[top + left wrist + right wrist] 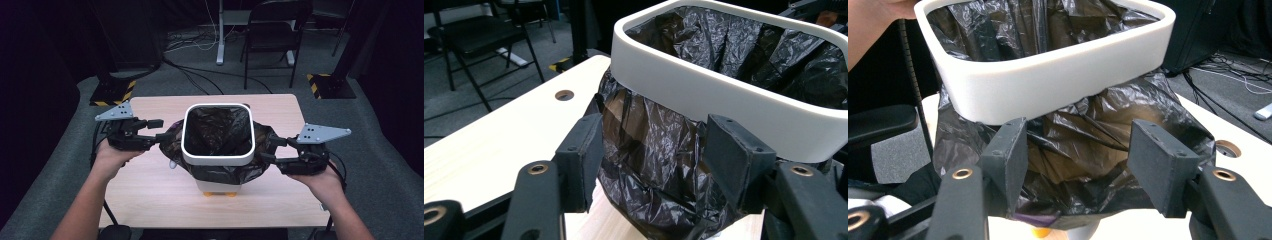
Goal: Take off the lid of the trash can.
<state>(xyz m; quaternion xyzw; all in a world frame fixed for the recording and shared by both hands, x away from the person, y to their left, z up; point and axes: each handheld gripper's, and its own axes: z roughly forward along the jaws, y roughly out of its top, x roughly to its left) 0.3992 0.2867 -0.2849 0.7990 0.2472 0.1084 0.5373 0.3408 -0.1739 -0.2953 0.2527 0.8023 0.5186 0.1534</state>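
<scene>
Bin [218, 159], white and square-rimmed, stands near the middle of the wooden table [150, 195], lined with a black bag [218, 131] whose loose plastic hangs out under the rim on every side. From the high view my left gripper [161, 129] reaches in from the left and my right gripper [272, 149] from the right, each at the overhanging plastic just below the rim. My hands hold them at about the same height, on opposite sides of the bin.

Along my left gripper [653, 157] I look at the bag [649, 150] bulging beneath the white rim [724, 100]. My jaws stand spread, one pad on each side of a fold of plastic; the plastic lies between them, but the pads do not press it. The table [489, 145] runs off to the left, with a round hole [564, 95] in it.

Along my right gripper [1075, 165] the bag [1083, 145] again hangs below the rim [1048, 82]. These jaws are spread too, with crumpled plastic in the gap and loose from both pads. A small orange foot [1040, 233] shows under the bin.
</scene>
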